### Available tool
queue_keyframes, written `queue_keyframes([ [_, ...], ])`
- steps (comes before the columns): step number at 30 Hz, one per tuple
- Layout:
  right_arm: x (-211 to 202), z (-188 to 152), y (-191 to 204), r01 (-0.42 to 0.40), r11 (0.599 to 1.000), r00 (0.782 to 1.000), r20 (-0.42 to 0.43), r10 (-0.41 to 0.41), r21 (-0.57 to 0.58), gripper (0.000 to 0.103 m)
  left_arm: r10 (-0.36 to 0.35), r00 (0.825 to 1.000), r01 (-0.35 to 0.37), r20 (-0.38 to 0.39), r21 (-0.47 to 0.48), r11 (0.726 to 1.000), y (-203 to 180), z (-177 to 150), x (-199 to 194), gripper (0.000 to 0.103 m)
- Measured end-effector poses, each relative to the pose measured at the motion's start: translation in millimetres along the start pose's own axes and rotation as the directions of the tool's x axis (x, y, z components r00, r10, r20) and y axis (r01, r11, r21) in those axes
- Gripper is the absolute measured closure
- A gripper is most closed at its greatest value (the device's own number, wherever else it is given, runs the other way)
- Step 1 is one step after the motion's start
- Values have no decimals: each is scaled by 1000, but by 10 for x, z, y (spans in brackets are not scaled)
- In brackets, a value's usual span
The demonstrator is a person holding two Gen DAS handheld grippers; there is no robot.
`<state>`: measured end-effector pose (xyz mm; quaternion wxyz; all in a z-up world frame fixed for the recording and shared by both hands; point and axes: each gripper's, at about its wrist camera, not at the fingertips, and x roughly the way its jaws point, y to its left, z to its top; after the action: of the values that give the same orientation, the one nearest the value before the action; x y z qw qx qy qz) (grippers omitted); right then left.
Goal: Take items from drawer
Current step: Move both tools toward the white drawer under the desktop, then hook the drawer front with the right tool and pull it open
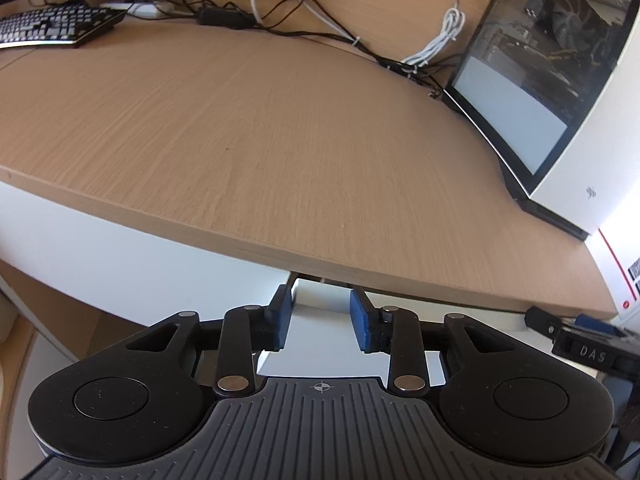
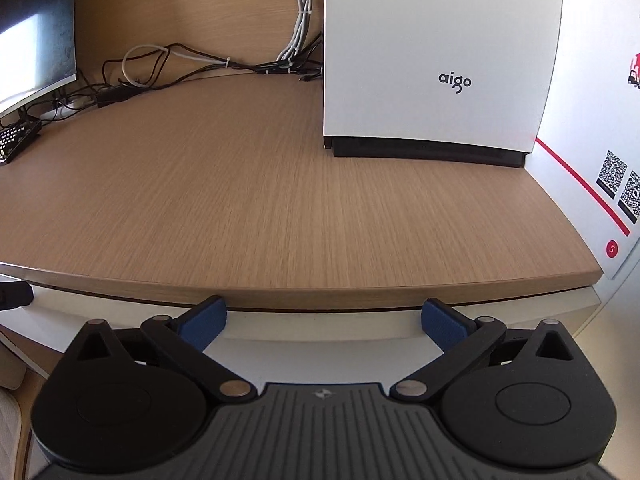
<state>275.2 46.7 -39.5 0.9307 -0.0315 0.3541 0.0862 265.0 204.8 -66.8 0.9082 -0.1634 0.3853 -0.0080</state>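
A white drawer front (image 2: 320, 326) runs just under the front edge of the wooden desk (image 2: 280, 200). No drawer contents show in either view. My right gripper (image 2: 324, 320) is wide open, its blue pads (image 2: 204, 322) level with the drawer's top edge and nothing between them. My left gripper (image 1: 322, 320) is open with a narrower gap, its blue pads (image 1: 362, 320) on either side of a white stretch of drawer front (image 1: 320, 296) below the desk (image 1: 240, 140) edge. Whether the pads touch it is unclear.
A white aigo computer case (image 2: 440, 60) stands at the desk's back right, its glass side (image 1: 540, 60) facing left. Tangled cables (image 1: 280, 12), a keyboard (image 1: 52, 24) and a monitor (image 2: 36, 40) lie at the back. A white panel with QR codes (image 2: 616, 176) borders the right.
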Motion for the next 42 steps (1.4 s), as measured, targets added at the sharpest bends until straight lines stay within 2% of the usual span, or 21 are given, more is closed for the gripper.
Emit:
queue_keyframes([
  [17,-54,-25,21,-2,1000,999,-39,2,-2,0,-29,1000,29,-10,3,1000,74,-27,-35,67],
  [19,-73,-40,29,-2,1000,999,-39,2,-2,0,-36,999,36,-6,-16,999,114,-21,-37,71],
  [21,-80,-39,30,-2,1000,999,-41,2,-3,0,-25,1000,25,8,-50,998,156,-16,-30,77],
  [24,-86,-36,27,-4,1000,999,-46,4,-4,0,14,1000,-12,27,-70,997,136,12,10,76],
  [29,-87,-13,22,-9,1000,998,-60,8,-7,0,18,1000,-17,6,-17,1000,55,54,39,73],
  [33,-60,52,-7,1,1000,999,-42,-1,14,1,14,1000,-14,-11,-29,999,57,70,43,73],
  [42,-3,72,-9,10,1000,997,-77,-10,5,0,22,1000,-22,-8,-1,1000,1,1,7,71],
])
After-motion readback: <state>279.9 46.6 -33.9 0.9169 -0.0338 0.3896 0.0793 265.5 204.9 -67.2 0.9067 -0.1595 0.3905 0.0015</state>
